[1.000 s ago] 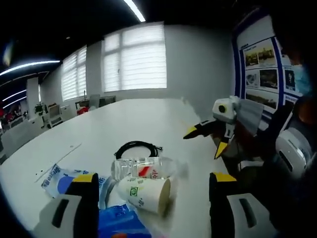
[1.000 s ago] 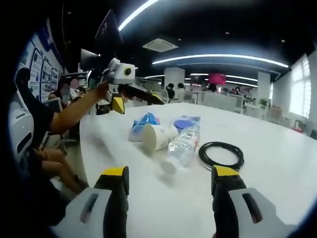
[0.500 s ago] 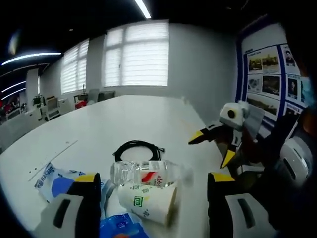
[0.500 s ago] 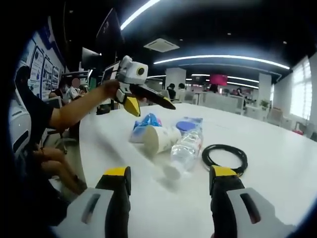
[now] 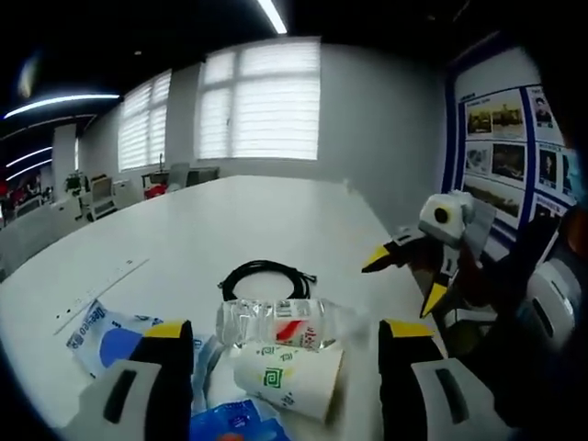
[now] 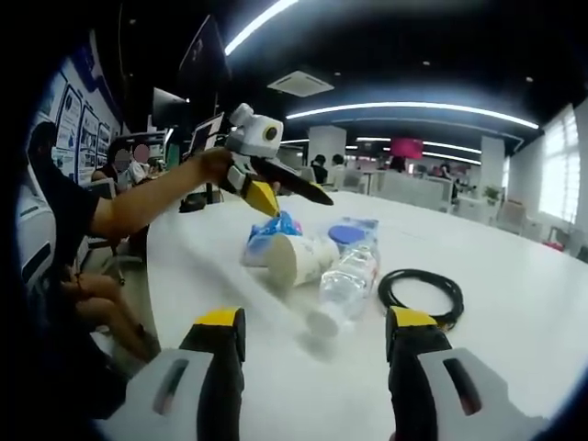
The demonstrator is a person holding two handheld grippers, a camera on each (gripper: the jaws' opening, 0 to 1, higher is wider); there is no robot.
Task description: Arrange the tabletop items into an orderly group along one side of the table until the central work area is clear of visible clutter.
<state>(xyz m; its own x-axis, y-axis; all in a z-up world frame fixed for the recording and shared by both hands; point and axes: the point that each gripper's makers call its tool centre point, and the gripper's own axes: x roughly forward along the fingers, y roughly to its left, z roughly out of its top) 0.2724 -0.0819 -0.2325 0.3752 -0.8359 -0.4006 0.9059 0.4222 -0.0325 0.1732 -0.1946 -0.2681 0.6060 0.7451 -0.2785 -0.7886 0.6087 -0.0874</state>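
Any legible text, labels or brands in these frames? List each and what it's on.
Nothing reads cleanly.
Paper cup: green square logo, characters too blurred to read.
Water bottle: red and white label, text unreadable.
Blue and white packet: blue lettering, too blurred to make out.
Wall poster board: photos with captions, too small to read.
Pink sign in the background: no legible text.

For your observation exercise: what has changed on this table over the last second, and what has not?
The left gripper has swung in above the paper cup, jaws open, holding nothing. The cup, plastic bottle, black cable and blue packets lie as before. The right gripper stays open, hovering.
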